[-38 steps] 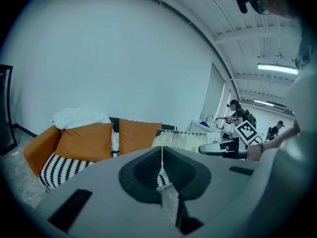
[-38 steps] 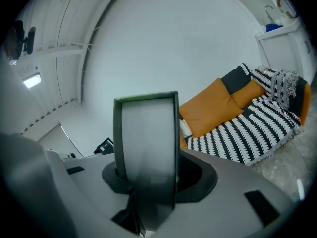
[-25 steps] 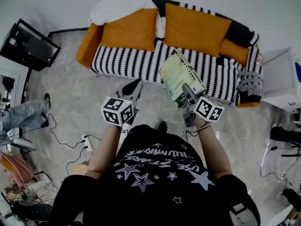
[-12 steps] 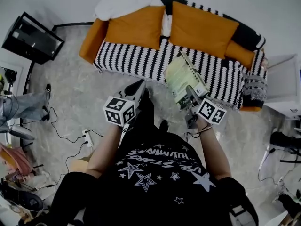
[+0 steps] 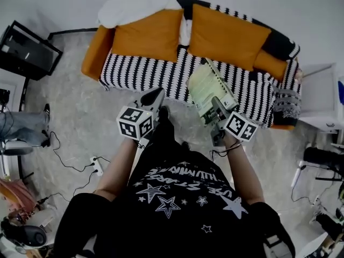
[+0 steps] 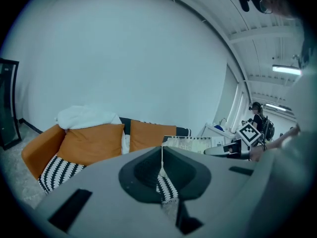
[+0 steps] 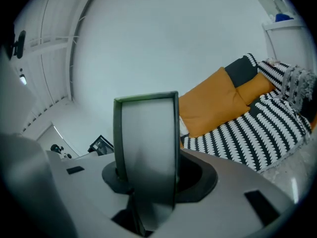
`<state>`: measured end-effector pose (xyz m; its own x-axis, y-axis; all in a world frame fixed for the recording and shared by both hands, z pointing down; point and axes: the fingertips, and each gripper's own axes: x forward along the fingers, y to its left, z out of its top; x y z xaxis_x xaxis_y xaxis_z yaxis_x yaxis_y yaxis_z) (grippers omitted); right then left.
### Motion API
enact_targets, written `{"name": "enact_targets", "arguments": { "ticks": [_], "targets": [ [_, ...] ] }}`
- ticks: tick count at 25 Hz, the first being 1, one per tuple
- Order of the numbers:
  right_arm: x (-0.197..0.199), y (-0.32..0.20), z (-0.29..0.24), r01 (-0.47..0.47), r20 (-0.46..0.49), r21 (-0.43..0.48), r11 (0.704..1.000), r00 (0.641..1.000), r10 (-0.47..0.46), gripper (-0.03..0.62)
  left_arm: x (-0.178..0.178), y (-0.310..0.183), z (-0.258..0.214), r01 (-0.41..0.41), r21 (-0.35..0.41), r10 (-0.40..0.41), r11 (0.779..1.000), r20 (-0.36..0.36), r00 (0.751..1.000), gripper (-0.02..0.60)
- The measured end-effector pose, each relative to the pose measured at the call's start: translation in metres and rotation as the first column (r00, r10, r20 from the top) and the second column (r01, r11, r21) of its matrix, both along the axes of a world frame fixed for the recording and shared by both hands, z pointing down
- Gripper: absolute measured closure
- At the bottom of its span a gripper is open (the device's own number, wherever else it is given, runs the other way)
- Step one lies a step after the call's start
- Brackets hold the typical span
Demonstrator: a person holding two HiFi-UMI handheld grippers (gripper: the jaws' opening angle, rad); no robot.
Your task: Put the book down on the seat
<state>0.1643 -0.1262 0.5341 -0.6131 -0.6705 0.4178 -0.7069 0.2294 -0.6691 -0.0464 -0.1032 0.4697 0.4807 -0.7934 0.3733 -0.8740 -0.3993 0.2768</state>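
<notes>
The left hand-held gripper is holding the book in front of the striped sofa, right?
No: the right hand-held gripper is holding the book in front of the striped sofa, as the head view shows. The left hand-held gripper is empty.

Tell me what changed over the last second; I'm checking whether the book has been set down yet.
The person stepped toward the sofa: a leg now shows beside the left gripper, and the book hangs slightly further over the striped seat. Unchanged: the right gripper stays shut on the book, the left shut and empty.
</notes>
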Motion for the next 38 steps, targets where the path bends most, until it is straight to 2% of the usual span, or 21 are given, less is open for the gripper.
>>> {"name": "enact_targets", "arguments": {
  "ticks": [9,18,23,29,33,38],
  "targets": [
    [-0.039,-0.079,0.011,-0.023,-0.042,-0.056,0.998,0.999,0.021,0.419,-0.031,-0.093,-0.003,-0.066,0.000,0.066,0.998,0.004,0.998,0.566],
    [-0.089,-0.133,0.028,-0.029,-0.099,-0.127,0.991,0.995,0.016,0.419,-0.088,-0.156,-0.004,-0.064,-0.007,0.064,0.998,-0.020,0.998,0.567],
    [-0.099,-0.165,0.034,-0.054,-0.142,-0.122,0.991,0.989,0.036,0.419,-0.114,-0.187,0.001,-0.071,-0.003,0.071,0.997,-0.036,0.997,0.566],
    [-0.104,-0.187,0.047,-0.065,-0.219,-0.174,0.983,0.975,0.026,0.419,-0.134,-0.215,0.007,-0.089,-0.011,0.088,0.996,-0.057,0.994,0.566],
    [-0.106,-0.194,0.057,-0.033,-0.235,-0.223,0.974,0.972,-0.021,0.419,-0.137,-0.228,0.010,-0.074,-0.017,0.073,0.997,-0.061,0.995,0.566],
    [-0.110,-0.212,0.074,0.002,-0.241,-0.269,0.963,0.968,-0.070,0.419,-0.139,-0.237,0.026,-0.036,-0.059,0.032,0.998,-0.063,0.998,0.566]
  ]
}}
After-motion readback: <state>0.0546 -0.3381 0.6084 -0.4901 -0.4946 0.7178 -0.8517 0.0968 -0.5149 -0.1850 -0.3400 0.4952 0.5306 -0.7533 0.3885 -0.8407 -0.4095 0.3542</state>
